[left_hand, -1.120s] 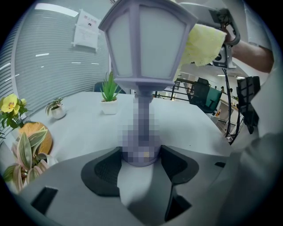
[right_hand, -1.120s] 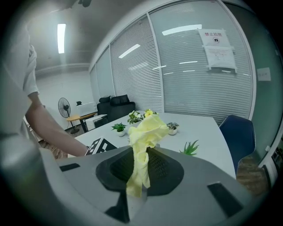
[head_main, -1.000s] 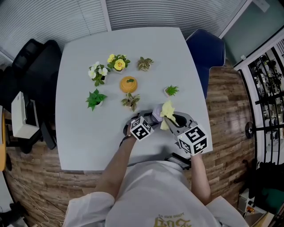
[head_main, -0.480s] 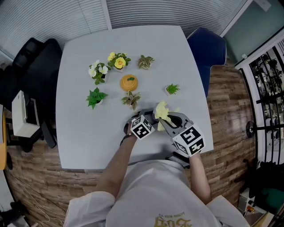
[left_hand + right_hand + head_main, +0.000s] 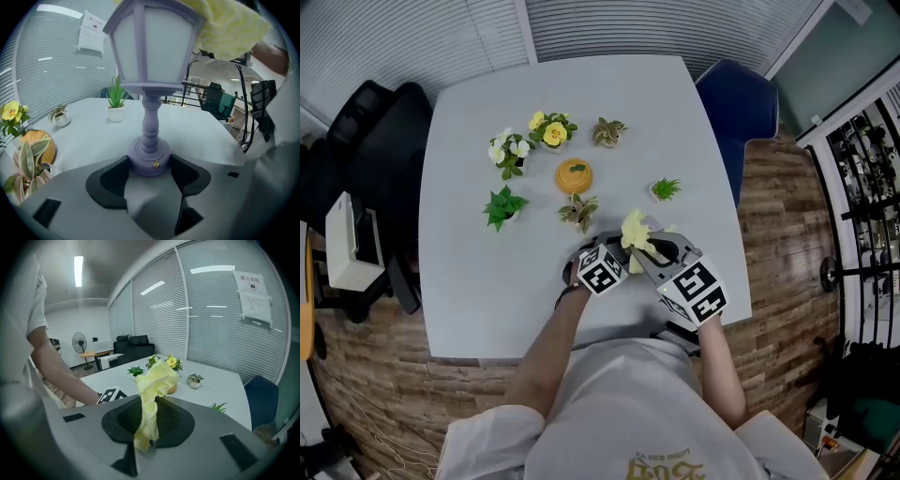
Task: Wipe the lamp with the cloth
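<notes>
Left gripper (image 5: 150,165): clenched on the round base of the purple lamp (image 5: 151,61), one black pad against each side. The lamp stands upright on the grey table (image 5: 469,281), near its front edge.

Right gripper (image 5: 149,423): jaws pinched together on the yellow cloth (image 5: 152,394), which bunches up past the tips. In the left gripper view, the cloth (image 5: 229,28) lies against the upper right of the lamp's shade. Both grippers sit close together.
</notes>
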Demonstrator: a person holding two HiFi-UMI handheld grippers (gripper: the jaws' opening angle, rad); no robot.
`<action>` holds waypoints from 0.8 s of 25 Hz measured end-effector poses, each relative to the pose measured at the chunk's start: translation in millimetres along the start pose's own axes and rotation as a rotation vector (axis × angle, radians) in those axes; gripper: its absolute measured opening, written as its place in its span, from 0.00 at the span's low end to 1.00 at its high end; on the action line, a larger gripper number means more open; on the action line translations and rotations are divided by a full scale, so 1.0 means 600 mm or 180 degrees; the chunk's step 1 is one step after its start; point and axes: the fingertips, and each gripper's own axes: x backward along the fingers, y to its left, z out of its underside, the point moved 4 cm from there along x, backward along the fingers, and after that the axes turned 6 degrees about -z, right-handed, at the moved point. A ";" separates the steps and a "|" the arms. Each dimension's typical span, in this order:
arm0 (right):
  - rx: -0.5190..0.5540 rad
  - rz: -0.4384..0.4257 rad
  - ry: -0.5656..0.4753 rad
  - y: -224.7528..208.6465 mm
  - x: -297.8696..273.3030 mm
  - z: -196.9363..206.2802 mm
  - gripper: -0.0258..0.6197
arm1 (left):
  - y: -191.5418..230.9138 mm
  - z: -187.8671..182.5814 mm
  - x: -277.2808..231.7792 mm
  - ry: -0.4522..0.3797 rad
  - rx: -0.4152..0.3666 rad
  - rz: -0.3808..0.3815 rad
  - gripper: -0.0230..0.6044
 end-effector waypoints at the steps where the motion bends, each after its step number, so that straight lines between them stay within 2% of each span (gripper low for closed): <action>1: 0.0017 0.0003 0.0007 0.000 -0.001 -0.001 0.14 | 0.000 0.000 0.000 0.0001 0.0000 -0.0001 0.50; 13: 0.0123 0.0056 0.0009 -0.014 -0.016 -0.025 0.14 | 0.000 0.000 0.001 -0.0005 -0.0009 -0.0015 0.50; 20: 0.0049 0.0103 -0.0009 -0.035 -0.028 -0.033 0.14 | 0.001 0.000 0.002 -0.0012 -0.0012 -0.0017 0.50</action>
